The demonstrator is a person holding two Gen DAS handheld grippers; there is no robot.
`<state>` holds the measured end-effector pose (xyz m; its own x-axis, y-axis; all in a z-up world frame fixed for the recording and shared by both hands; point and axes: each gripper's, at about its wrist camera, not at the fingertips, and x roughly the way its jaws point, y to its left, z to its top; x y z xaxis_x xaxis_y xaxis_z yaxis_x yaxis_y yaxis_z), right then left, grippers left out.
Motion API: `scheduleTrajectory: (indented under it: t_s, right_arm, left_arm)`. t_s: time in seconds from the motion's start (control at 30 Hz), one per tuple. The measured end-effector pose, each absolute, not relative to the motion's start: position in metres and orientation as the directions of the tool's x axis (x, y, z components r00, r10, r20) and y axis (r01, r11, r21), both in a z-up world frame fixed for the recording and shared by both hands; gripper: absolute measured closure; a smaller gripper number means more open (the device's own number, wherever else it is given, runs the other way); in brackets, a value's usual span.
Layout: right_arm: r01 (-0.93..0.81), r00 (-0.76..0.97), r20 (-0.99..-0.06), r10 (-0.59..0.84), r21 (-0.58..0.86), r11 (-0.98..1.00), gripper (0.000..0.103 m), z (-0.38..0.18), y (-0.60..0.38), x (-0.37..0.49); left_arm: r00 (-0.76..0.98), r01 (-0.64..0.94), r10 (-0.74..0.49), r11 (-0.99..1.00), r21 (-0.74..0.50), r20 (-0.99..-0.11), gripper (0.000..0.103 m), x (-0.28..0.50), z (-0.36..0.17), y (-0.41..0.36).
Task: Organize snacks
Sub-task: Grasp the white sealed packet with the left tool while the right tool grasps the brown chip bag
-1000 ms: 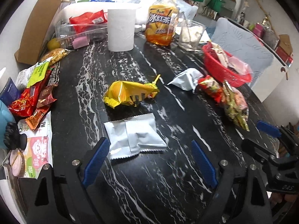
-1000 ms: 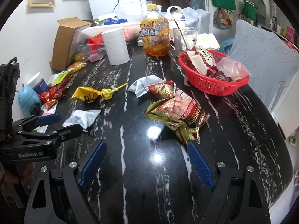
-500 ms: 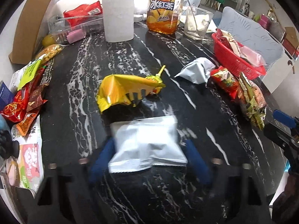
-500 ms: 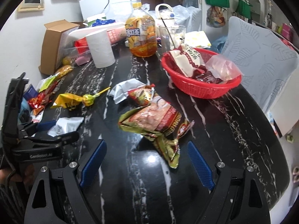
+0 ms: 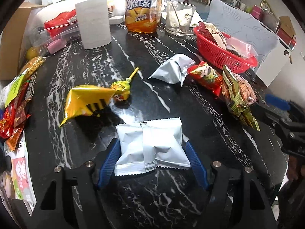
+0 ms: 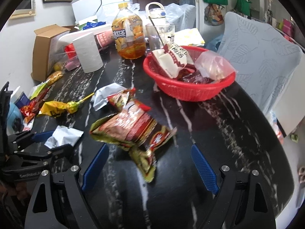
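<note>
A flat silver packet (image 5: 162, 133) lies on the black marble table, and my left gripper (image 5: 152, 147) is shut on it, a blue pad pressing each side. The right wrist view shows the same packet (image 6: 64, 136) crumpled between those fingers (image 6: 42, 134). My right gripper (image 6: 149, 148) is open just short of a red-and-green snack bag (image 6: 131, 127). The bag's tail reaches between the pads without touching them. A red basket (image 6: 186, 93) holding several packets stands beyond it.
Loose on the table are a yellow packet (image 5: 85, 101), a lollipop (image 5: 122, 87), a second silver packet (image 5: 171, 72) and a small red packet (image 5: 205, 76). Behind stand a paper roll (image 5: 94, 22), a tea bottle (image 5: 142, 9) and a glass (image 5: 178, 19). More snacks (image 5: 15, 103) crowd the left edge.
My left gripper moved forward over the silver packet and its jaws narrowed onto it. My right gripper advanced toward the red-and-green bag, still open.
</note>
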<state>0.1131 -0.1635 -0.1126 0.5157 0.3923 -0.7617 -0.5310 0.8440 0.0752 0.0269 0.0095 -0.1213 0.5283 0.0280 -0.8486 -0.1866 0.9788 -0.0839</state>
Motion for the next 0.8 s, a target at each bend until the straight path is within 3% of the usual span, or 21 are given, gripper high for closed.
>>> scheduleTrajectory:
  t_s: [0.17,0.37,0.57,0.8]
  right_arm:
    - [-0.612,0.535,-0.749,0.391,-0.024,0.79,0.014,-0.113,-0.154,0.124]
    - [-0.748,0.427,-0.782,0.455,-0.023,0.663,0.015,-0.124,-0.134,0.127]
    - [-0.712,0.431,-0.801,0.415,-0.019,0.702,0.049,-0.132,-0.135,0.13]
    - [-0.66,0.445,-0.8,0.404,0.013,0.751,0.053,-0.127,-0.151,0.124]
  left_arm:
    - [0.525,-0.183,0.027,0.98,-0.082,-0.85,0.033,0.028,-0.121,0.008]
    - [0.524,-0.182,0.016,0.979,-0.093,-0.852,0.033,0.029,-0.121,0.009]
    - [0.524,-0.18,0.009,0.979,-0.1,-0.852,0.033,0.029,-0.122,0.01]
    - [0.524,-0.156,-0.007,0.982,-0.104,-0.852,0.033,0.024,-0.121,0.001]
